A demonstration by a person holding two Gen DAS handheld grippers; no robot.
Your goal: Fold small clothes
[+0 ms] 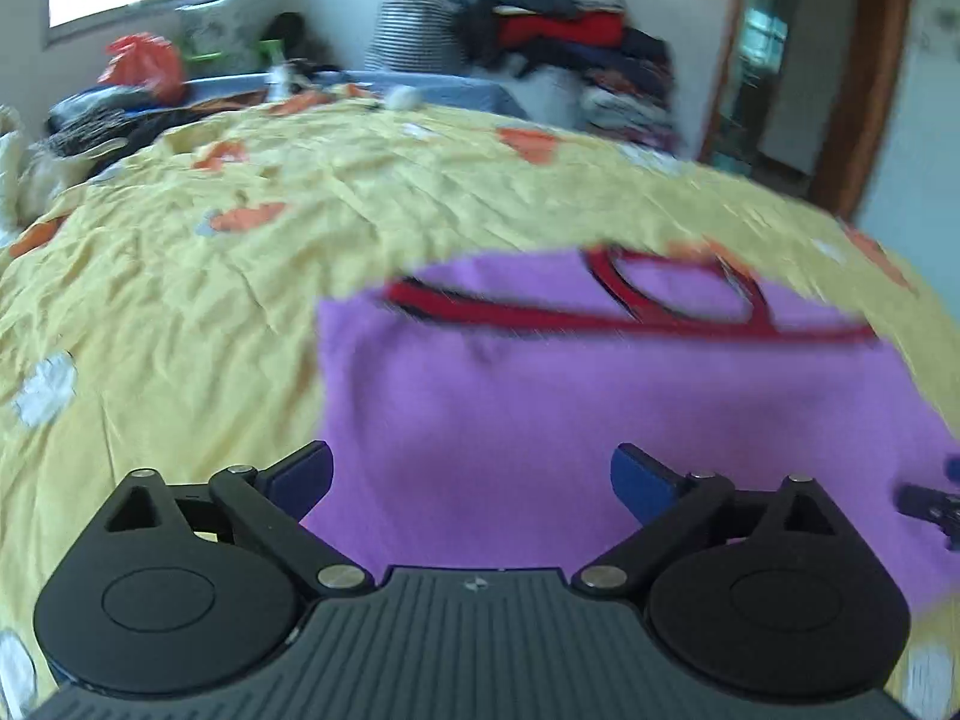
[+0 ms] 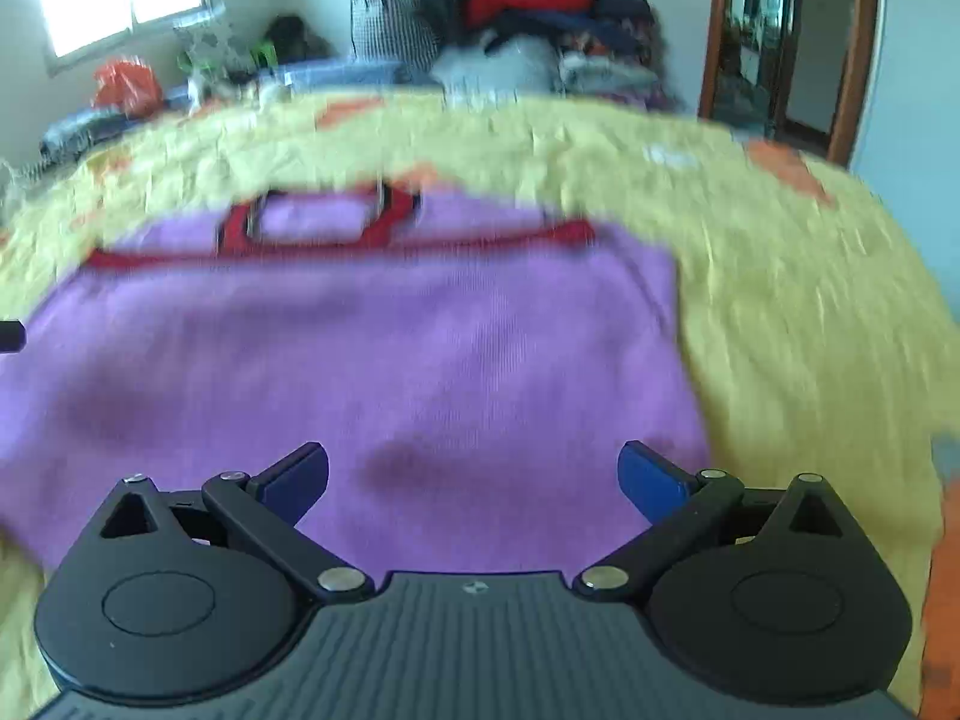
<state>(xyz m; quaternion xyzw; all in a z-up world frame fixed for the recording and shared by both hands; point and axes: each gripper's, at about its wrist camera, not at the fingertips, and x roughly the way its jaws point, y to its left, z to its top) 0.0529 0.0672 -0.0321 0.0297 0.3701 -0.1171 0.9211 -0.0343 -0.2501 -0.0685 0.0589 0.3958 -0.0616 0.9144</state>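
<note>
A small purple garment (image 1: pixel 600 408) with red trim at its neck and shoulders lies flat on the yellow bedsheet (image 1: pixel 240 276). My left gripper (image 1: pixel 471 480) is open and empty, just above the garment's near left part. The right gripper's tip shows at the right edge of the left wrist view (image 1: pixel 936 504). In the right wrist view the same garment (image 2: pixel 390 360) fills the middle. My right gripper (image 2: pixel 474 480) is open and empty above its near right part. Both views are blurred by motion.
The bed carries a yellow sheet (image 2: pixel 810 330) with orange and white patches. A tall pile of clothes (image 1: pixel 558 30) stands at the far side. A red bag (image 1: pixel 147 66) and clutter lie far left. A wooden door frame (image 1: pixel 864 78) stands right.
</note>
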